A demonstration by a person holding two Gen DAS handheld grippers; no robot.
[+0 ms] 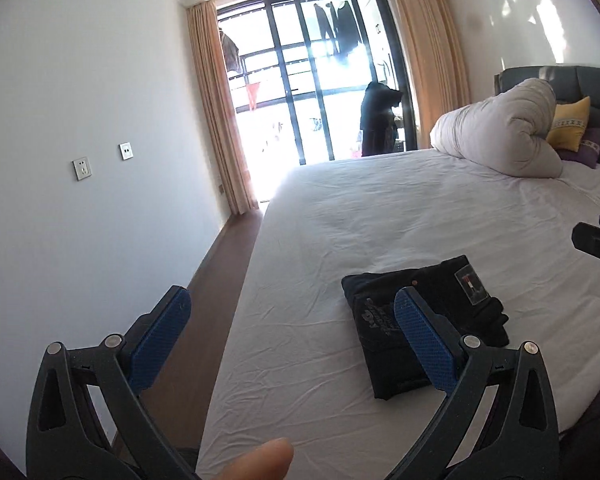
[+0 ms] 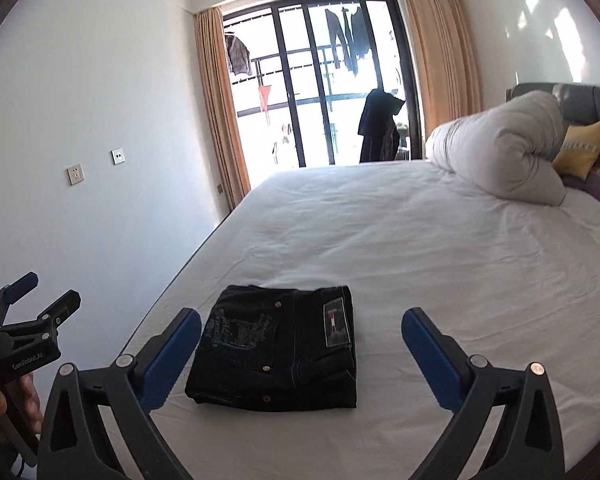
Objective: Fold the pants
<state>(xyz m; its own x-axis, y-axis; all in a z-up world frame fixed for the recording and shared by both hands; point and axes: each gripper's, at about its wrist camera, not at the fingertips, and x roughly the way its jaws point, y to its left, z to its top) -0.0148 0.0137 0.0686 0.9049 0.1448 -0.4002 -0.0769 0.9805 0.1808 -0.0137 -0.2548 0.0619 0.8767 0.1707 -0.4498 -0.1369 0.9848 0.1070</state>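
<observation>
Dark jeans [image 2: 280, 348] lie folded into a compact rectangle on the white bed sheet [image 2: 440, 264], near the bed's front left corner, with a leather patch and an embroidered pocket facing up. They also show in the left wrist view [image 1: 424, 320]. My right gripper [image 2: 300, 344] is open and empty, held above the bed just in front of the jeans. My left gripper [image 1: 292, 320] is open and empty, held left of the jeans over the bed's edge; it also shows in the right wrist view [image 2: 46, 294]. Neither gripper touches the jeans.
A rolled white duvet [image 2: 500, 152] and yellow and purple pillows [image 2: 580, 152] lie by the grey headboard at the far right. Wooden floor [image 1: 220, 280] runs between the bed and the white wall. Glass balcony doors with curtains [image 2: 324, 92] stand behind.
</observation>
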